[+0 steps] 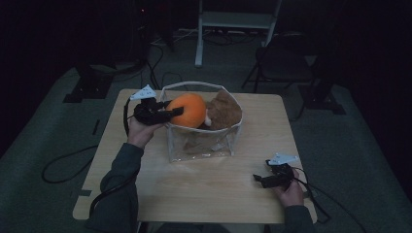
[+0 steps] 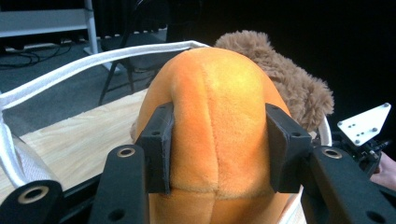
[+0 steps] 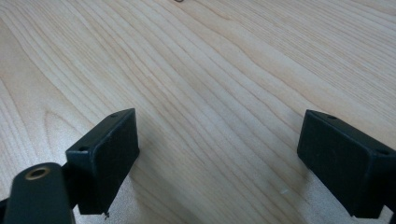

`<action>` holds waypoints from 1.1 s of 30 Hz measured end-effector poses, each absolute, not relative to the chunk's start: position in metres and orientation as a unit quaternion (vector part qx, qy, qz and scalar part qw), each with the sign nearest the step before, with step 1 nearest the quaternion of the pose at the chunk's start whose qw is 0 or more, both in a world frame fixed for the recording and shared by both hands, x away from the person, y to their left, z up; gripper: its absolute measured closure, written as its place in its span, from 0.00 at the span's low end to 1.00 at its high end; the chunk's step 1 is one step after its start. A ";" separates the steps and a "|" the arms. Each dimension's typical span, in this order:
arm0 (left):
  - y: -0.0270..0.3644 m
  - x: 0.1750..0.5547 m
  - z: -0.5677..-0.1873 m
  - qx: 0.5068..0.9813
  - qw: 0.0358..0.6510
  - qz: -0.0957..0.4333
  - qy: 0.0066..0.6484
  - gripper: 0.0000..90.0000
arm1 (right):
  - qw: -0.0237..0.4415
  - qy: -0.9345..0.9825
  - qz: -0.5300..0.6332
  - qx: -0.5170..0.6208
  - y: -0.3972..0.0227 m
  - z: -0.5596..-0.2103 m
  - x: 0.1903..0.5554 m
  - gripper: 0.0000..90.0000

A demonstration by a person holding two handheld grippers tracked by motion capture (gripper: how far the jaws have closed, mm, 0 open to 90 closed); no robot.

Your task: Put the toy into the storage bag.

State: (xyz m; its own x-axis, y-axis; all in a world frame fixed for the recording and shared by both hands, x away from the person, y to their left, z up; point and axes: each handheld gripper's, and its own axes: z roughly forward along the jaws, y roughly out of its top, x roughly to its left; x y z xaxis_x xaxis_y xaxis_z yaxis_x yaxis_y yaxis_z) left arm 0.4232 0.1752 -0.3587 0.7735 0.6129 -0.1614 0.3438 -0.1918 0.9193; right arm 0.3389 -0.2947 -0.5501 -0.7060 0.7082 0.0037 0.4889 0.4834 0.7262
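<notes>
An orange plush ball (image 1: 188, 109) sits at the top of a clear bag with a white rim (image 1: 201, 86) on the wooden table (image 1: 204, 184). My left gripper (image 1: 170, 112) reaches in from the bag's left and is shut on the orange plush (image 2: 217, 126), its pads pressing into both sides. A brown furry toy (image 1: 224, 109) lies beside the orange one inside the bag; it also shows behind it as brown fur (image 2: 285, 74). My right gripper (image 1: 260, 179) rests low over the table near the front right, jaws wide apart with only bare wood (image 3: 215, 93) between them.
The bag's white rim strap (image 2: 93, 60) runs across the left gripper view. Beyond the table the room is dark, with a folding chair (image 1: 279, 63), a white stand (image 1: 233, 22) and cables on the grey floor. Cables trail from both grippers.
</notes>
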 end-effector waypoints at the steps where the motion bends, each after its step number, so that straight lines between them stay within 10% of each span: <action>1: 0.175 0.423 -0.359 0.763 0.551 0.122 0.315 0.57 | 0.150 0.848 0.366 0.353 -0.295 -0.550 0.339 0.13; 33: 0.166 0.422 -0.370 0.786 0.506 0.135 0.327 0.55 | 0.150 0.848 0.365 0.354 -0.295 -0.550 0.339 0.13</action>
State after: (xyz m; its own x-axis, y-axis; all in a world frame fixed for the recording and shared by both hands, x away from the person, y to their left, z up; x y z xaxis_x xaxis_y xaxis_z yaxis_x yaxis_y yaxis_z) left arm 0.4224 0.1661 -0.3703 0.7492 0.6516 -0.1186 0.3777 -0.2732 0.8847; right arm 0.3395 -0.2947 -0.5501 -0.7046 0.7096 0.0033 0.4899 0.4831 0.7256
